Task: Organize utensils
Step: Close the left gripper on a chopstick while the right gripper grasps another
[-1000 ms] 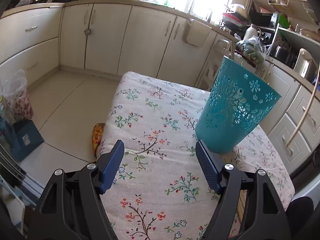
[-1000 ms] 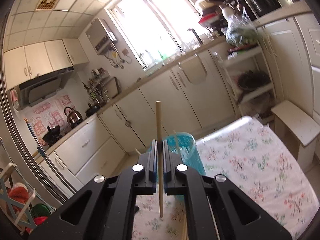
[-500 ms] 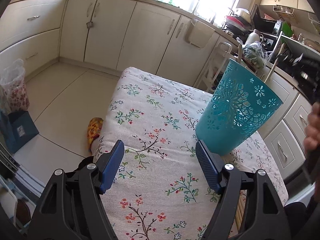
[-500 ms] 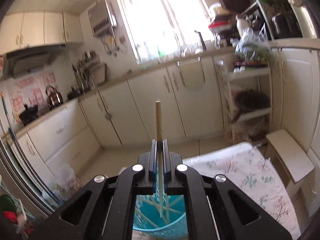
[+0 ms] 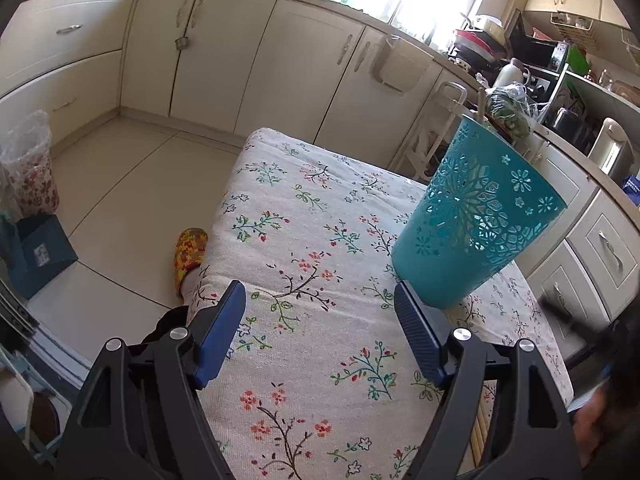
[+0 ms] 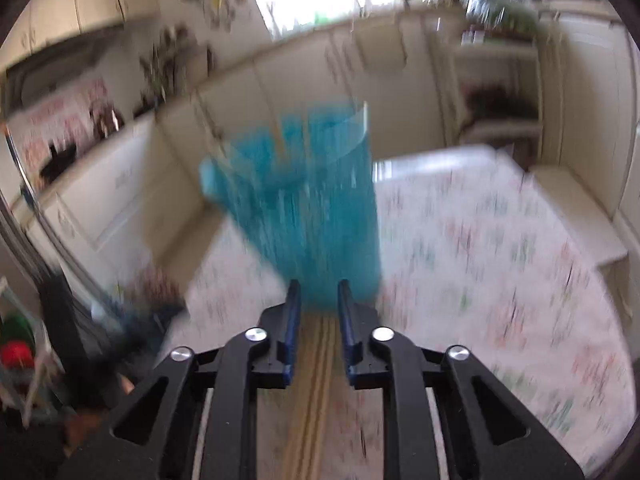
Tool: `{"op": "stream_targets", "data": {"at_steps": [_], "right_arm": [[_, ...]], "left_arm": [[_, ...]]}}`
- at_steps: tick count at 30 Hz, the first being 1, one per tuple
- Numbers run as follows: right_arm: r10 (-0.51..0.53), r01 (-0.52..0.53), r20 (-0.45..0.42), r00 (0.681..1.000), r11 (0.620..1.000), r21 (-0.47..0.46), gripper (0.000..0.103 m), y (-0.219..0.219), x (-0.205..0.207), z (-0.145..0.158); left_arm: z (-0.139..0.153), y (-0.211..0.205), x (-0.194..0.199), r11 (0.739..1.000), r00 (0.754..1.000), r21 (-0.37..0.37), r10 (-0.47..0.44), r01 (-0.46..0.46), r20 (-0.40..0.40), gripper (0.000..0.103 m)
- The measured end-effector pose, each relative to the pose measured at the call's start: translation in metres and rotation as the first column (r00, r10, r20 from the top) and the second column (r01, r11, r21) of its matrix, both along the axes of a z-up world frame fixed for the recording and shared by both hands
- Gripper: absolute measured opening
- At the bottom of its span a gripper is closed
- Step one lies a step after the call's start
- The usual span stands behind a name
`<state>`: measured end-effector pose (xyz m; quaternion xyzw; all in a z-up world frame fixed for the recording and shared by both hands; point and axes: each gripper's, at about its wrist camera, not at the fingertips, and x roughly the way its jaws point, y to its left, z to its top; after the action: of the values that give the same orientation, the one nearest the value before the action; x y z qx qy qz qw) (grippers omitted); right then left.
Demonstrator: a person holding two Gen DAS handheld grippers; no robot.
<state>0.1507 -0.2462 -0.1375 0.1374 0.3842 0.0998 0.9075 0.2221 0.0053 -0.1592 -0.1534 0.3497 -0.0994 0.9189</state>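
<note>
Left gripper (image 5: 318, 332) stands with its two blue, ribbed pads wide apart and nothing between them, low over a table (image 5: 280, 360) covered in a cream cloth printed with small flower sprigs. Just ahead of its right-hand pad stands one teal plastic holder (image 5: 476, 220), a tapered cup with cut-out flower and lace patterns, resting on the cloth. The tips of a few pale sticks show above its far rim. Below the right-hand finger, at the table's near edge, lie several wooden chopsticks (image 5: 480, 432), too hidden to count. Cream cabinet doors run along the wall beyond the table. No writing can be read in this view.

Right gripper (image 6: 318, 300), in its own heavily blurred view, has its two blue pads a narrow gap apart; the jaws have just been opening and nothing is pinched between them. Directly ahead of the pads rises the same teal holder (image 6: 304, 208), smeared by motion. Under the gap, on the flowered cloth, lies a row of light wooden chopsticks (image 6: 316, 380) side by side, running straight toward the holder; their number cannot be told. No label is legible.
</note>
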Motion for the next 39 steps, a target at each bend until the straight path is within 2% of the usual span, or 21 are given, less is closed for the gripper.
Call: {"op": "stream_targets", "data": {"at_steps": [2,4,9,11,14,19,22,25,29,39], "right_arm": [[0.038,-0.041,-0.126,0.991,0.999,-0.02,0.012,0.011,0.0,-0.036],[0.057,-0.067,-0.172,0.984,0.996,-0.051,0.011,0.02,0.006,-0.048],[0.06,-0.082,-0.177,0.982,0.99,-0.115,0.011,0.032,0.014,-0.052],[0.059,-0.085,-0.182,0.982,0.986,-0.14,0.007,0.035,0.013,-0.053],[0.05,-0.084,-0.184,0.982,0.98,-0.183,0.007,0.033,0.008,-0.054],[-0.022,-0.007,-0.21,0.977,0.991,-0.137,0.006,0.007,0.003,-0.051],[-0.054,0.037,-0.227,0.972,0.996,-0.079,0.006,-0.009,-0.001,-0.052],[-0.065,0.057,-0.232,0.97,0.998,-0.042,0.006,-0.016,-0.006,-0.052],[-0.067,0.065,-0.235,0.97,0.998,-0.016,0.007,-0.021,-0.007,-0.052],[-0.055,0.06,-0.23,0.972,0.998,0.012,0.007,-0.02,-0.004,-0.05]], "left_arm": [[0.0,-0.006,-0.004,1.0,1.0,0.016,-0.015,0.015,-0.01,0.073],[0.0,-0.013,-0.01,0.999,0.999,0.037,-0.034,0.035,-0.021,0.073],[0.005,-0.03,-0.026,0.994,0.996,0.062,-0.087,0.088,-0.021,0.074],[0.008,-0.036,-0.03,0.992,0.994,0.074,-0.106,0.107,-0.022,0.075],[0.007,-0.051,-0.034,0.983,0.987,0.093,-0.152,0.156,-0.048,0.077],[-0.007,-0.087,-0.034,0.961,0.966,0.144,-0.218,0.238,-0.138,0.077],[-0.014,-0.108,-0.033,0.943,0.955,0.19,-0.242,0.273,-0.17,0.077],[-0.022,-0.124,-0.032,0.928,0.946,0.23,-0.245,0.292,-0.212,0.077],[-0.025,-0.136,-0.035,0.907,0.948,0.303,-0.233,0.292,-0.217,0.077],[-0.022,-0.132,-0.036,0.906,0.954,0.33,-0.199,0.267,-0.226,0.079]]}}
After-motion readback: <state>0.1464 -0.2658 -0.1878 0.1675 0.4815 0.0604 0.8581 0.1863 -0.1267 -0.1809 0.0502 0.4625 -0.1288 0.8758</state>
